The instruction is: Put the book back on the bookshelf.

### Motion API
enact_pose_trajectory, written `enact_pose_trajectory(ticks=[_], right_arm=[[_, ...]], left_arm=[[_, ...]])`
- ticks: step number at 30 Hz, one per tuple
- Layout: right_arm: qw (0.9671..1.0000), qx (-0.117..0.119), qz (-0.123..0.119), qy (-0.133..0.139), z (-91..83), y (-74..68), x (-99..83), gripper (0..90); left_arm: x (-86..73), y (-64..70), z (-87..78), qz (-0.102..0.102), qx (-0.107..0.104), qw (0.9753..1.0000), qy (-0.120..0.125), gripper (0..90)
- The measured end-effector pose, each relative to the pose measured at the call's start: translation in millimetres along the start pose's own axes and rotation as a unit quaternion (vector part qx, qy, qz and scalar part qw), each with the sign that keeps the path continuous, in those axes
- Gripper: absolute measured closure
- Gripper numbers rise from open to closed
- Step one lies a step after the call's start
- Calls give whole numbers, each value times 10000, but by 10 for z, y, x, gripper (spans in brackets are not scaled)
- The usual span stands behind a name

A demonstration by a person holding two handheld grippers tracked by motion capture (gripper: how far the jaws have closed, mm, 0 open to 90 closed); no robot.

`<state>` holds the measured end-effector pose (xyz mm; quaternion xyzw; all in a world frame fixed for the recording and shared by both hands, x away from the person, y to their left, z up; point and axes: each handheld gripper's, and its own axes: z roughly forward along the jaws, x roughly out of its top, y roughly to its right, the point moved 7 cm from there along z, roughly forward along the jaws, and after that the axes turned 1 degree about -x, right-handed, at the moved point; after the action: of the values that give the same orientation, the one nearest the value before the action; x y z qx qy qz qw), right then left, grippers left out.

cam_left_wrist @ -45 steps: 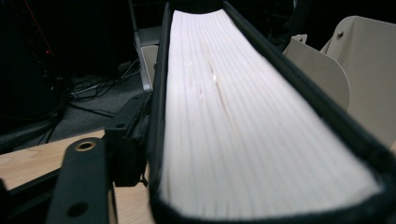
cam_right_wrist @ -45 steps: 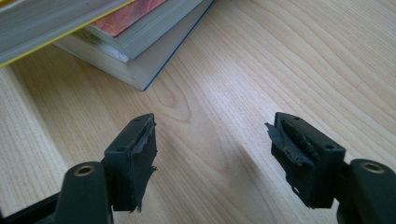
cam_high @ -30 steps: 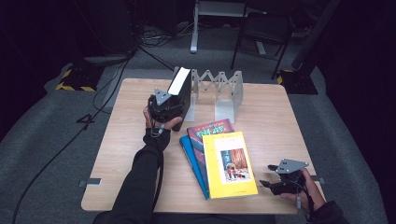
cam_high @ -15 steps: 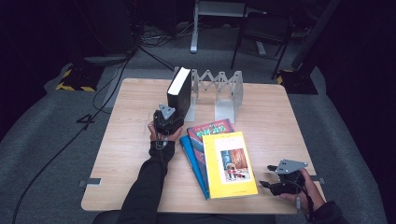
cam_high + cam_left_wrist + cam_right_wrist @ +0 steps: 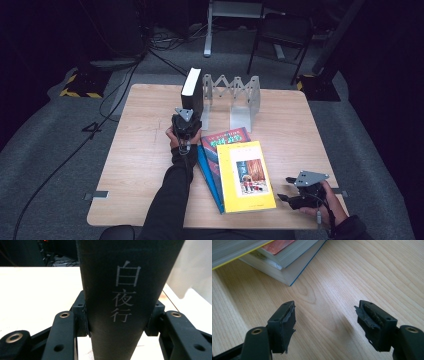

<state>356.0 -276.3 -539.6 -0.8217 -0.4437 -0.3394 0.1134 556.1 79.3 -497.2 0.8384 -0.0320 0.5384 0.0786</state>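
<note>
A thick black book [image 5: 192, 90] stands upright at the left end of a grey zigzag metal rack [image 5: 235, 97]. My left gripper [image 5: 188, 111] is shut on the lower spine of the black book [image 5: 120, 297], which carries pale characters, with one jaw pressed on each side. A yellow book [image 5: 245, 175] tops a flat stack over a red book [image 5: 226, 136] and a blue book [image 5: 207, 175]. Near the table's front right, my right gripper [image 5: 286, 187] rests open with nothing between its jaws. In the right gripper view, my right gripper [image 5: 325, 317] hovers over bare wood, the book stack [image 5: 284, 262] just beyond.
The wooden table [image 5: 140, 150] has free room on its left half and far right. Cables, a yellow-and-black marked base [image 5: 80, 87] and chair legs stand on the dark floor behind the table.
The black book went from tilted to upright beside the rack. My left gripper came lower and nearer with it, still clamped on it. The right gripper stayed put.
</note>
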Motion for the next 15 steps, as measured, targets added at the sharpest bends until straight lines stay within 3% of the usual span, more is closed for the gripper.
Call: enact_pose_trajectory(ticks=[5, 8, 15], right_arm=[[10000, 13, -9, -1, 0, -2, -2, 310], [10000, 18, -21, -11, 0, -5, 0, 310], [10000, 8, 6, -7, -2, 8, -6, 310]], left_arm=[[31, 43, 62, -87, 162, 9998, -32, 511], [45, 66, 100, 17, 221, 9997, -54, 510], [76, 58, 137, 27, 180, 9997, -132, 510]])
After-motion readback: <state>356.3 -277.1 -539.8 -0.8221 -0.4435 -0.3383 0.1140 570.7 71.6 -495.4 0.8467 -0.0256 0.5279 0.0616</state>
